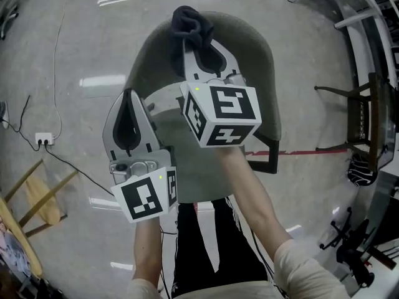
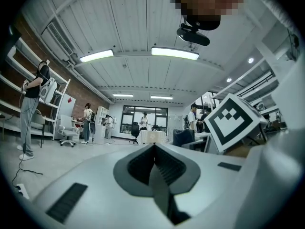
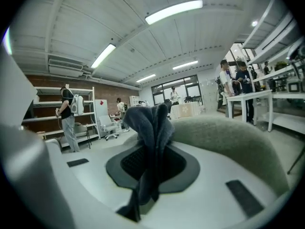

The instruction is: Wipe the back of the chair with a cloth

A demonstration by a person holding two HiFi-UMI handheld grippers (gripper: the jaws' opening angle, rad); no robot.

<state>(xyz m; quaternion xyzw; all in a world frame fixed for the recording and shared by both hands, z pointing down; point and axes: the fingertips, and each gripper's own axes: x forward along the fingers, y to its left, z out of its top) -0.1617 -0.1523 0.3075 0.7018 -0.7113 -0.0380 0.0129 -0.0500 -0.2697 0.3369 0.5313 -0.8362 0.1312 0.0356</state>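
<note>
Grey polished concrete floor (image 1: 75, 55) all round, with a thin red line (image 1: 312, 149) on it to the right of the chair.

Grey-green upholstered chair with a curved back (image 1: 255, 61) sits centre of the head view, seen from above. Person stands at its seat side, both forearms reaching over it.

Light wooden frame (image 1: 31, 204) at lower left, well apart from the chair.

Right gripper (image 1: 196, 45), white two-jaw tongs with a marker cube (image 1: 221, 114), reaches to the top rim of the chair back. Its jaws are pinching the cloth. In the right gripper view (image 3: 150, 168) the fabric runs down between the dark pads and bunches above them, chair back (image 3: 228, 142) just beside it on the right.

Left gripper (image 1: 129, 104), same build, cube (image 1: 146, 192) nearer the body, is over the chair's left edge. Its jaws are pressed together with nothing between them, pads meeting in a line in the left gripper view (image 2: 155, 168), which looks out into the room.

Dark blue-grey bunched cloth (image 1: 190, 20) sits at the back's top rim, left of its middle. Can't tell if it is pressed onto the upholstery.

White power strip (image 1: 43, 140) with cables on the floor at far left.
</note>
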